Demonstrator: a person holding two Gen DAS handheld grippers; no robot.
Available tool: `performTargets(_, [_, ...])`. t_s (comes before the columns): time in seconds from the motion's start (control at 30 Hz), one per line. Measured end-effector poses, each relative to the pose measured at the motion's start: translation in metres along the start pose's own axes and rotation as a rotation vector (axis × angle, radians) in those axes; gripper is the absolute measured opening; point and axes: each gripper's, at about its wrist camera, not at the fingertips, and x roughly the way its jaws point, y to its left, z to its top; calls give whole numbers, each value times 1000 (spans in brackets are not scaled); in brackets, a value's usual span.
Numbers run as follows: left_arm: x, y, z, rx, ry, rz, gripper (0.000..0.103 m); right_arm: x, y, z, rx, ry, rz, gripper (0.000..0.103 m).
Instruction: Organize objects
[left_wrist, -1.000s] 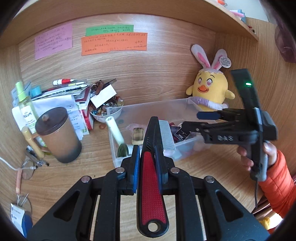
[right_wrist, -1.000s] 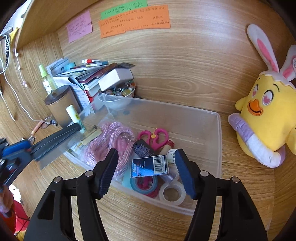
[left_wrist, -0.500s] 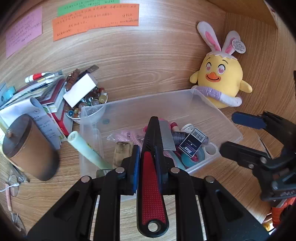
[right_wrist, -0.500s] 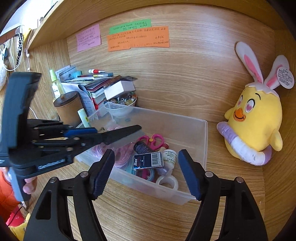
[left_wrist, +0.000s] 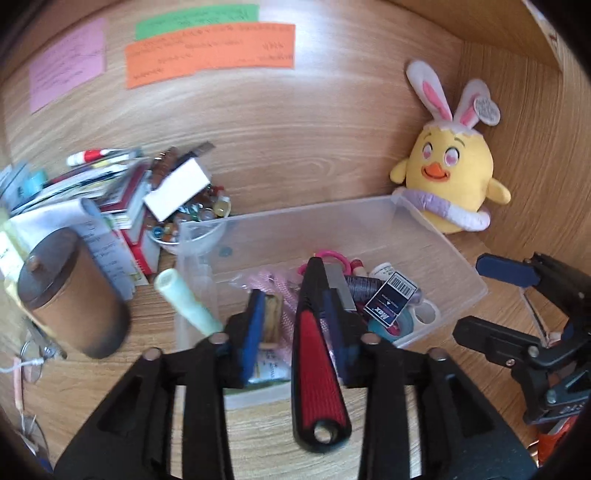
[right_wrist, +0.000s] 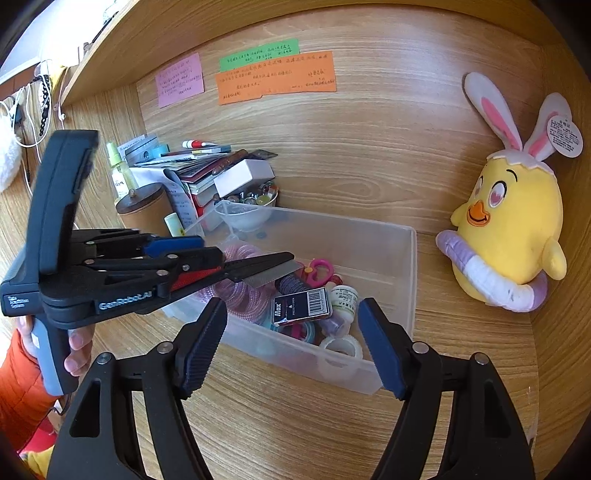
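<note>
The left gripper (left_wrist: 295, 325) has just been opening; its fingers no longer clamp the red-handled comb (left_wrist: 317, 354), which leans on one pad above the clear bin (left_wrist: 458, 266) at frame centre. Release looks under way. The right gripper (right_wrist: 291, 343), widening, holds nothing.

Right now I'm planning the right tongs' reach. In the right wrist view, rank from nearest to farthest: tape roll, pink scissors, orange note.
1. Tape roll: in the bin's near corner, just beyond the right tongs.
2. Pink scissors: mid-bin, farther back.
3. Orange note: up on the back wall.
</note>
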Motion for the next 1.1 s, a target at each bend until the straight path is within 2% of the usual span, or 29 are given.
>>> performTargets(0.13, [-16, -1, -5, 5, -34, 7, 45, -4, 2, -2, 6, -7, 6, 76])
performTargets(0.2, [-27, -3, -10, 9, -60, 11, 56, -8, 4, -4, 5, -12, 10, 78])
performTargets(0.33, [-50, -7, -22, 26, -122, 29, 67, -13, 9, -7, -5, -27, 0, 81])
performTargets(0.4, [-59, -8, -29, 34, -149, 48, 77, -16, 11, -9, -8, -34, -4, 82])
performTargets(0.6, [-79, -6, -46, 14, -197, 75, 94, -26, 14, -17, 11, -59, -1, 84])
performTargets(0.8, [-90, -7, -60, 1, -229, 104, 102, -33, 18, -26, 23, -70, 6, 88])
performTargets(1.1, [-86, -4, -69, -32, -218, 104, 102, -43, 24, -36, 36, -91, 12, 94])
